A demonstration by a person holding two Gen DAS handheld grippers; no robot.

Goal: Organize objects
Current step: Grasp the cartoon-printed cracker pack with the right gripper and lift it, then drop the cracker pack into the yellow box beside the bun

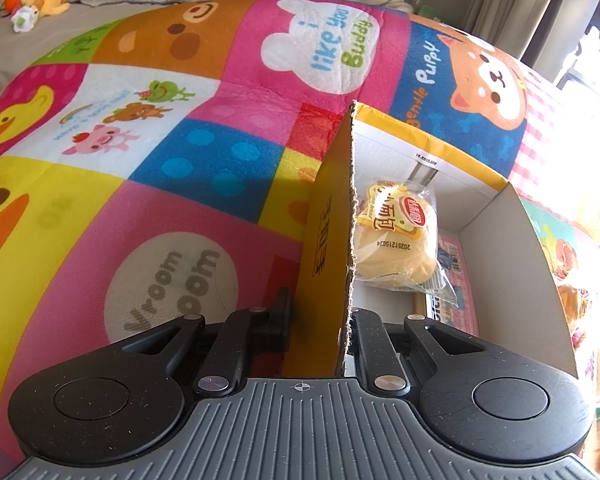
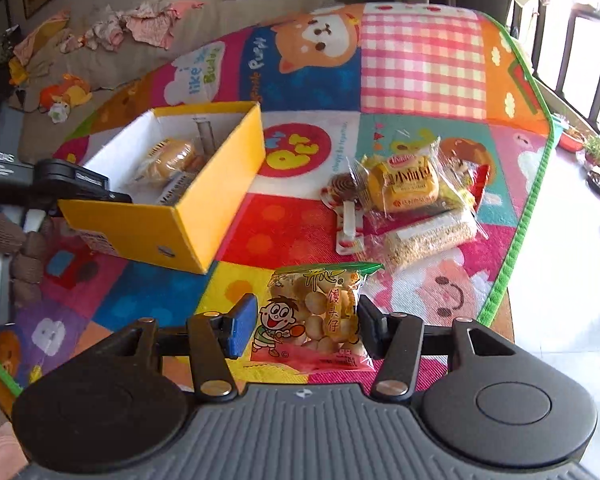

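Left wrist view. The left gripper [image 1: 318, 320] was clamped on the near wall of the box [image 1: 332, 216], one finger outside the wall and one inside, the ragged cardboard edge running up between them. The box was yellow outside and white inside, rectangular and open-topped. Within it, beyond the inner finger, lay a wrapped bun [image 1: 400, 240]: round, pale yellow, in clear crinkled film with a red-and-yellow label. The box stood on a play mat [image 1: 160, 152], a soft woven patchwork of bright cartoon squares.

Right wrist view. The right gripper [image 2: 306, 330] had its fingers apart, a biscuit packet [image 2: 320, 316] lying flat on the play mat [image 2: 420, 76] between them; whether the fingers touched it could not be told. The packet was glossy film, clear in the middle, showing small round balls, with a cartoon boy printed on it. The box [image 2: 204, 200] stood to the left of the packet and farther off, its near end raised off the mat, held at its left wall by the left gripper [image 2: 76, 182]. To the right of the box lay a wrapped cake [image 2: 410, 186], squarish and golden, and just in front of it a cereal bar [image 2: 432, 238], oblong and grainy in clear wrap.
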